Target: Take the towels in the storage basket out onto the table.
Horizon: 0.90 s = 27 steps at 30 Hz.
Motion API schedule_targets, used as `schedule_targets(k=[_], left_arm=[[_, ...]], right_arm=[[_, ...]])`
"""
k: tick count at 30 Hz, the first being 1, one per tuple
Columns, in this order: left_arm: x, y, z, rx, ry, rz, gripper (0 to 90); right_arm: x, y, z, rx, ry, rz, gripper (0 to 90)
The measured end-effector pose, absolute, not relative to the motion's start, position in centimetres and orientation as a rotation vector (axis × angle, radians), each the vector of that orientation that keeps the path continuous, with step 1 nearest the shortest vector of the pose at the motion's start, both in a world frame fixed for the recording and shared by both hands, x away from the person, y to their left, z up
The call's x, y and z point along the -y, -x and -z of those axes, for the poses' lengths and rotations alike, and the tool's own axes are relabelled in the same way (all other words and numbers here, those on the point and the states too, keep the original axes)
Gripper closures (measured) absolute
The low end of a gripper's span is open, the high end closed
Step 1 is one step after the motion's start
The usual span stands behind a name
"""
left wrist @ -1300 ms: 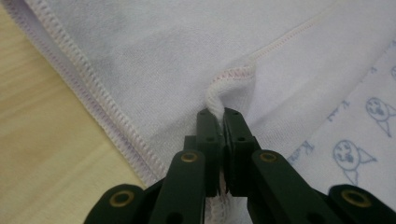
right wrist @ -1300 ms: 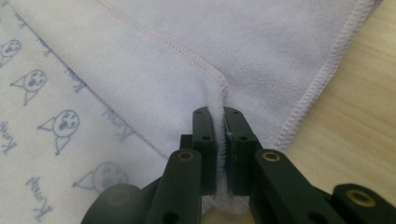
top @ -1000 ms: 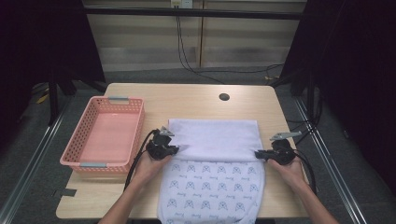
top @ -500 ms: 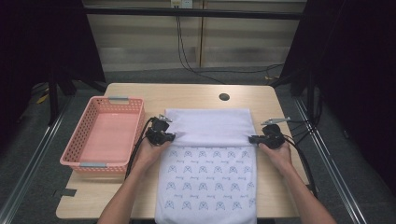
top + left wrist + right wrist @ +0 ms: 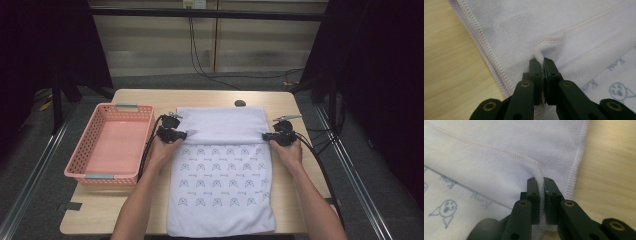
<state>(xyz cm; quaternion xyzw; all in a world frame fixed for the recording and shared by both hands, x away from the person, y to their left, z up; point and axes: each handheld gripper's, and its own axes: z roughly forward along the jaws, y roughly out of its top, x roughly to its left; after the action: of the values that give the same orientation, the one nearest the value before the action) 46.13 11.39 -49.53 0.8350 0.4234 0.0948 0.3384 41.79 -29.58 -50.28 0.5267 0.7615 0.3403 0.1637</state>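
Two grippers at work on one towel, a pale lilac cloth with rows of small blue printed figures, spread on the wooden table with its near end hanging just over the table's front edge. Far part of the towel is folded over toward the person, plain unprinted side up, forming a band across the top. Left gripper sits at the left end of that band's hemmed edge; right gripper at the right end. Each is held in a hand, forearms entering from below. Left gripper view: black jaws pinched tight on a raised ridge of the towel's hem, stitched border running off to the upper left, bare wood beside it. Right gripper view: jaws likewise clenched on a puckered bit of hem, the towel's side edge just to the right, wood beyond. Printed face and lettering show at the lower corner of both gripper views. Pink plastic basket stands on the table left of the towel, just beside the left hand. Small dark round spot on the table past the towel's far edge. Cables trail from both grippers.
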Motion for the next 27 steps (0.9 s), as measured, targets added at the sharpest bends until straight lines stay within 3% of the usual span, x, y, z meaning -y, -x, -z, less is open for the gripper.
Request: schedule_targets(k=[4, 16, 27], left_arm=[[-11.9, -45.6, 48.3, -1.081, -2.123, -0.214, 86.9], [-13.2, -41.4, 40.3, -0.918, -1.97, -0.263, 86.8], [-16.0, -36.5, 35.2, -0.771, -1.882, -0.292, 86.8]], right_arm=[[30.2, -41.7, 49.8, -2.159, -1.502, -1.082, 84.7], [32.4, -38.6, 41.6, -2.079, -1.315, -1.332, 84.6], [33.0, -32.7, 36.9, -2.07, -1.132, -1.445, 84.6]])
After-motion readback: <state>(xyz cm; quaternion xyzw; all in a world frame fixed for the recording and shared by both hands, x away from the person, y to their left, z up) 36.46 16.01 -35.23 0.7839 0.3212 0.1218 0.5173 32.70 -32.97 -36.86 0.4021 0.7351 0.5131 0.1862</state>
